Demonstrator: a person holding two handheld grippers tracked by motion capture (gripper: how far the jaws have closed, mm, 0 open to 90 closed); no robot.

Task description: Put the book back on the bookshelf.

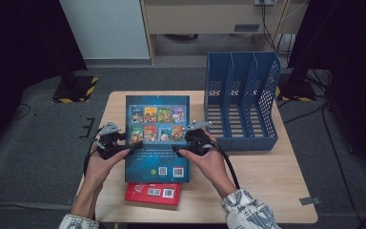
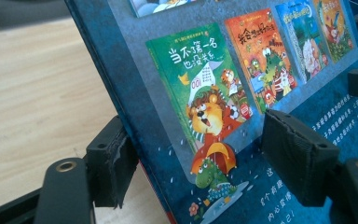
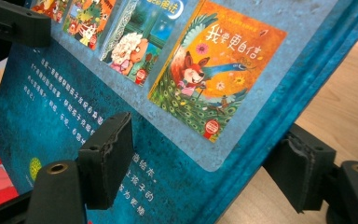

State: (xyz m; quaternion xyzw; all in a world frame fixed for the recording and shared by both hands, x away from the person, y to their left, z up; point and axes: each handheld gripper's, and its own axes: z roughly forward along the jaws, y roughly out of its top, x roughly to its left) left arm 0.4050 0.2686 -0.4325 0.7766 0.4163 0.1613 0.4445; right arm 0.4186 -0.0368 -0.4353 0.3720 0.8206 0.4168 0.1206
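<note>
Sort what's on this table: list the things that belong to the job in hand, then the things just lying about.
In the job:
- blue book, gripped at its left and right edges
- left gripper
- right gripper
- blue file rack, possibly where the book goes

Lying about:
- red book, flat on the table near the person's edge

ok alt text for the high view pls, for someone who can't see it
A person lifts a large blue book off a wooden table, the left gripper and right gripper clamped on its side edges. A red book lies under its near end, and a blue file rack stands to the right.
</note>
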